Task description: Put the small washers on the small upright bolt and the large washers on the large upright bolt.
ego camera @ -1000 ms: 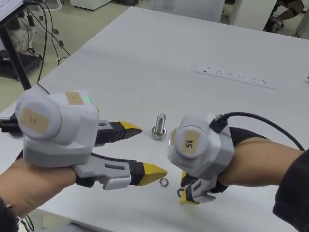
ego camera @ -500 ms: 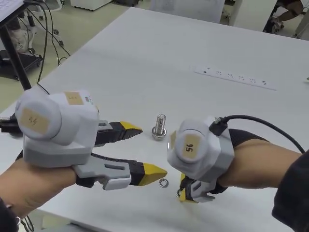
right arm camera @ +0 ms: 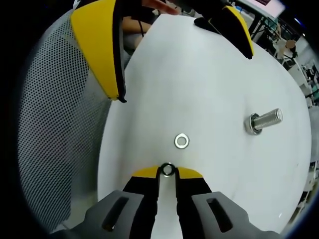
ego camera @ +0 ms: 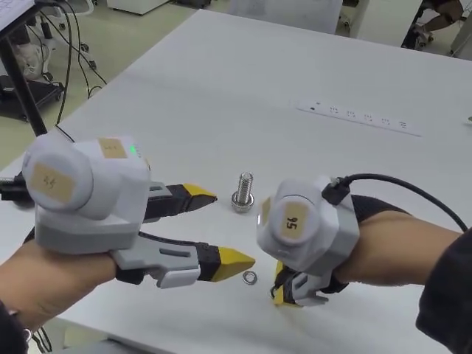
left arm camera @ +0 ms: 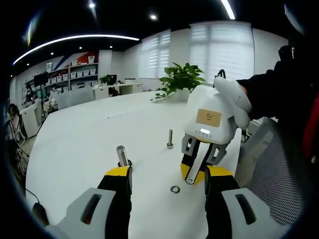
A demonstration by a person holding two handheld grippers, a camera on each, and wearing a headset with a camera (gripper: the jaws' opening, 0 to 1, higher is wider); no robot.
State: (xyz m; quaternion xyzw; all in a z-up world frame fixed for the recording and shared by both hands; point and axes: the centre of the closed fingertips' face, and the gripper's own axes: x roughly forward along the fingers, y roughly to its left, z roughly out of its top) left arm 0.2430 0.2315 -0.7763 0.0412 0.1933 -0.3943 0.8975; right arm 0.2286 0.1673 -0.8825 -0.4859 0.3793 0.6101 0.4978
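Wide apart and holding nothing, the jaws of my left gripper (ego camera: 227, 227) lie low over the white tabletop (ego camera: 221, 96), their yellow tips pointing to the right. Just beyond the far tip stands the large bolt (ego camera: 243, 193), upright on its head with the threaded shank up. In the left gripper view it rises just above my left-hand jaw. Farther back in that view the small bolt (left arm camera: 170, 138) also stands upright, thin and well apart from the large one. A loose washer (ego camera: 250, 277) lies flat on the tabletop just past the near tip of my left gripper, between the two grippers and touching neither. To its right my right gripper (ego camera: 284, 295) points steeply down at the tabletop. Its jaws are drawn nearly together, pinching a held washer (right arm camera: 168, 170) at the very tips. I see that washer again in the left gripper view as a small ring under the yellow pads. I cannot tell whether it touches the tabletop, nor whether either washer is of the small or the large kind. In the right gripper view the loose washer sits just ahead of the held one, with the large bolt off to the right. A black cable (ego camera: 398, 184) arcs from the right gripper's housing over my forearm, and a white power strip (ego camera: 361, 118) lies far back on the right.
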